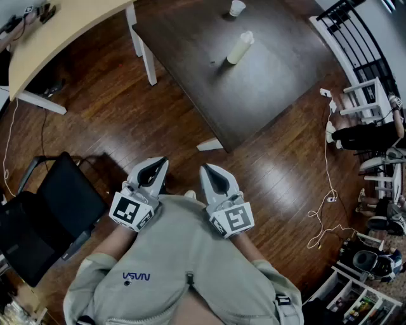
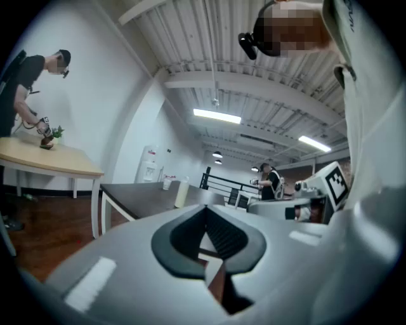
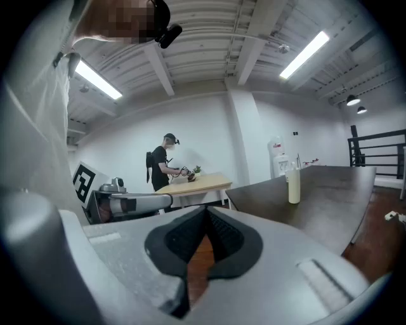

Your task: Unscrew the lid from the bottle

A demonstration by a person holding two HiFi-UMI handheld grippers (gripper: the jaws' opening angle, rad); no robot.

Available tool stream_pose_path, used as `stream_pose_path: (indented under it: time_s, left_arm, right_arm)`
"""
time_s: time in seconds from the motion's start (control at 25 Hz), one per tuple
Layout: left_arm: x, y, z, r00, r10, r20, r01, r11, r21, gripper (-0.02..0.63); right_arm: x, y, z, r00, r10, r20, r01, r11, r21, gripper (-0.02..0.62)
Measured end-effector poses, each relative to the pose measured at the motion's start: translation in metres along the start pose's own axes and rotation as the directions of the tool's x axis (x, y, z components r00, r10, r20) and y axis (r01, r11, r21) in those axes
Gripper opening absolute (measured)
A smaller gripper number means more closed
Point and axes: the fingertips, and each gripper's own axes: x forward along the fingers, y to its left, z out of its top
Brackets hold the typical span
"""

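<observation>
A cream-coloured bottle (image 1: 240, 47) with a lid stands upright on the dark table (image 1: 266, 82), far ahead of me. It also shows small in the left gripper view as the bottle (image 2: 182, 193) and in the right gripper view as the bottle (image 3: 294, 184). My left gripper (image 1: 160, 162) and right gripper (image 1: 207, 169) are held close to my chest over the wooden floor, well short of the table. Both are shut with nothing between their jaws.
A white cup (image 1: 236, 7) stands at the table's far edge. A light wooden desk (image 1: 57, 32) is at the upper left, a black chair (image 1: 44, 216) at my left. Cables (image 1: 327, 190), white shelving (image 1: 371, 101) and a railing lie to the right. Other people stand in the room.
</observation>
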Motion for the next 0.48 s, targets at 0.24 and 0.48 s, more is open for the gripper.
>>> stream_pose_path:
  time_s: [0.24,0.48]
  left_arm:
    - [0.0,0.051,0.033,0.999,-0.031,0.031,0.031,0.999,0.021,-0.001]
    - [-0.011,0.098,0.055,0.997,-0.01,0.07,0.007,0.999,0.047,0.0]
  right_arm:
    - [0.059,0.013,0.039,0.999,-0.009,0.053,0.01,1.0,-0.012,-0.002]
    - [0.108,0.039,0.06,0.996,0.021,0.083,-0.016,0.998,-0.063,-0.002]
